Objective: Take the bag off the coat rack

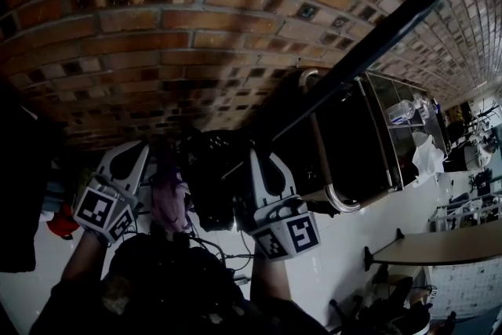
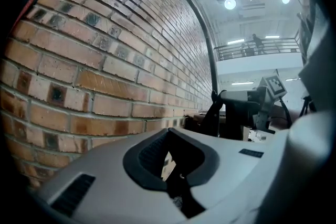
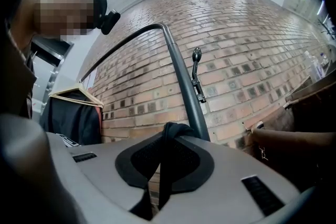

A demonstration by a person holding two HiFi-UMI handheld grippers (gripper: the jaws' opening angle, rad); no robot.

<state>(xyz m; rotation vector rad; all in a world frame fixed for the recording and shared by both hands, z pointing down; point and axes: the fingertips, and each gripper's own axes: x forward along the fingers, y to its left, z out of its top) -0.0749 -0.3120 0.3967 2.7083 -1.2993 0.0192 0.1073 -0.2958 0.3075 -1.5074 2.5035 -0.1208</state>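
Bag (image 1: 210, 188) — black, slim strap (image 3: 160, 178) pinched in right hand-held gripper (image 3: 169, 139) — left hand-held gripper (image 2: 170, 153) pressed together

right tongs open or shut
Shut on the strap: the right gripper view shows it pinched between the right tongs.

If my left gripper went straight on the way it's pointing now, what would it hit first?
Most likely the brick wall. It fills the view straight past the left gripper, whose jaws are together and empty. Nothing shows in between, though how far off the wall stands is unclear.
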